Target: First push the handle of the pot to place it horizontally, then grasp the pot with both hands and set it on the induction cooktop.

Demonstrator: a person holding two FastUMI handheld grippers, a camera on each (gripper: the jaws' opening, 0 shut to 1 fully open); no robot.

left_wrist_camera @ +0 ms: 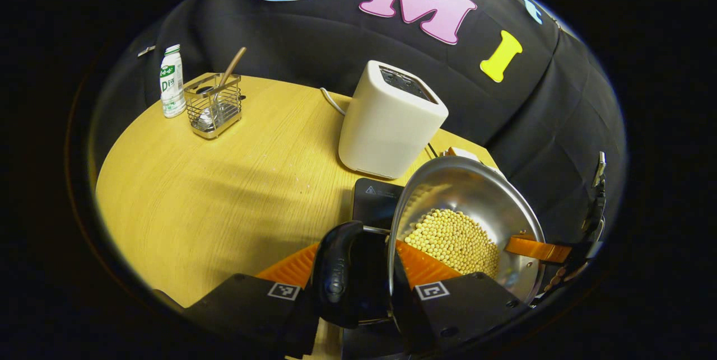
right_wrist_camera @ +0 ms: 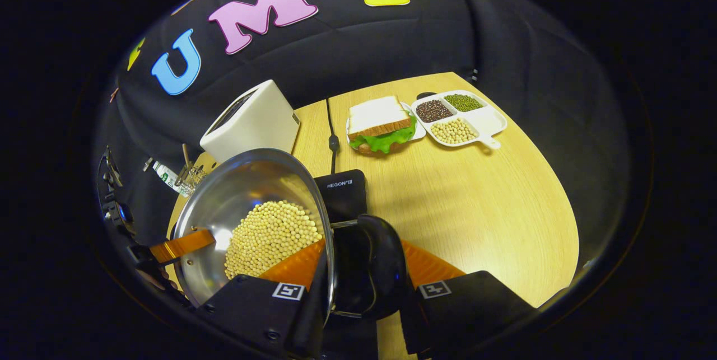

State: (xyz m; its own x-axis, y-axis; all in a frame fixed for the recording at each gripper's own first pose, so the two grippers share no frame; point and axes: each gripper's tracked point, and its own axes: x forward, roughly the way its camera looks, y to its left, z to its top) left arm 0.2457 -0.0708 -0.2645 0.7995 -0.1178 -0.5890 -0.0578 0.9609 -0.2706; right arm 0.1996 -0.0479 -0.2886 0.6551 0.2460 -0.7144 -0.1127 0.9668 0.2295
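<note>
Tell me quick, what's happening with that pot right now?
Left gripper and right gripper each clamped on a pot handle. Pot of beans lifted, tilted, over the cooktop. Toaster close behind; nothing blocking.

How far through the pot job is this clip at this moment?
Done: both handles lie level and each is gripped. The left hand-held gripper clamps the near handle; the right hand-held gripper clamps the other. In hand: the pot of beans is held over the induction cooktop. Left: setting it down and letting go.
</note>
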